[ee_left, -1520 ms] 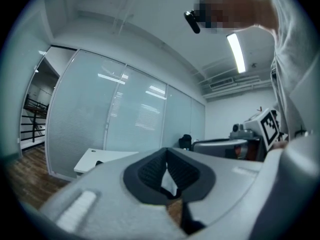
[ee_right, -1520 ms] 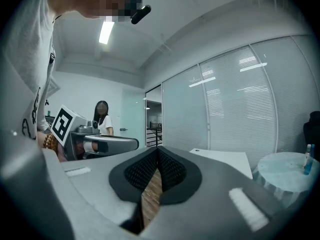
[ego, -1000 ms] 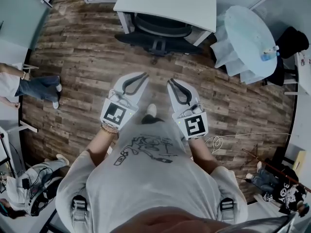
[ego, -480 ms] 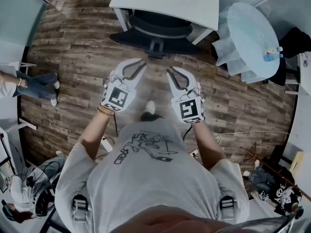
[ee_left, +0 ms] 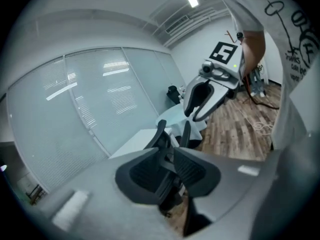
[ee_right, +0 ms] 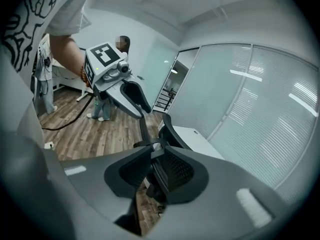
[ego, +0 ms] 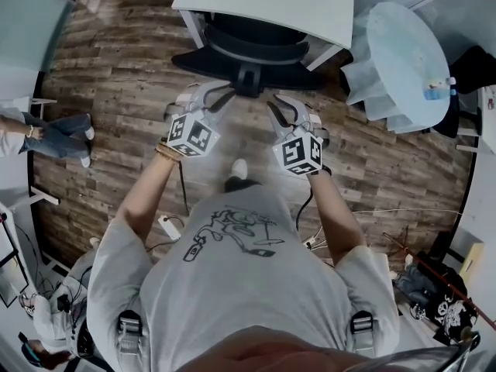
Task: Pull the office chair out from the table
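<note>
Backrest of the office chair (ego: 252, 49), tucked under the table (ego: 294, 2) at its near edge, runs crosswise just ahead. Left gripper (ego: 211, 95) and right gripper (ego: 285, 108), equally near, have just been opening; all 2 stand agape, gripping nothing.

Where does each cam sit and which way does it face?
Head view: on the person's head, facing steeply down at the floor and the office chair pushed in at the table; shows torso, forearms, left gripper, right gripper.
Left gripper view: on the left gripper, looking along its own jaws at the chair; right gripper and torso at right.
Right gripper view: mirrored; left gripper, forearm at left.
Shared: the chair; both grippers' jaws have just been opening, gripping nothing.
</note>
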### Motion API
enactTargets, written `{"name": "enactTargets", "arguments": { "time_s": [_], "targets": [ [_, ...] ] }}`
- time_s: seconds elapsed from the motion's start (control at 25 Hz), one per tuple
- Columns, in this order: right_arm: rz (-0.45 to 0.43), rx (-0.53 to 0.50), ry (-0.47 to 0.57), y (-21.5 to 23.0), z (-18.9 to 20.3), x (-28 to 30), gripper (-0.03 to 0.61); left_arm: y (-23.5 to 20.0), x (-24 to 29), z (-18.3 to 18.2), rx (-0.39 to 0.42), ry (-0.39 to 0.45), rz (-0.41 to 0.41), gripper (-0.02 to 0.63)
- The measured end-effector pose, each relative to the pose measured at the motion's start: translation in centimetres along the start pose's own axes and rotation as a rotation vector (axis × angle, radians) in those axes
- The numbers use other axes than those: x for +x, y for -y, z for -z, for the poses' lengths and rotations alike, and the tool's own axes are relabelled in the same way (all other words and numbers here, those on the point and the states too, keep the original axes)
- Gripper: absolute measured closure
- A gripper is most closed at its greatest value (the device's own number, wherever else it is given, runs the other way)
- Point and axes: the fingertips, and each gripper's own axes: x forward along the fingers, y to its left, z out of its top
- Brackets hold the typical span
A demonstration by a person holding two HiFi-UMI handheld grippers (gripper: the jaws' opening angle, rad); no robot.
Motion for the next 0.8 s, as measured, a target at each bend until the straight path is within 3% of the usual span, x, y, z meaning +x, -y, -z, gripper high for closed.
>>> {"name": "enactTargets", "arguments": {
  "time_s": [0.4, 0.8],
  "targets": [
    [-0.039, -0.093, -0.104, 1.1, 4.0, 4.6, 0.454, 0.1, 4.1, 6.6, 0.114, -0.167, 0.118, 0.482],
    [-0.085, -0.185, -0.218, 1.0, 8.3, 8.0, 0.398, -0.1, 6.5, 10.7, 0.218, -0.283, 0.168, 0.448]
  ]
}}
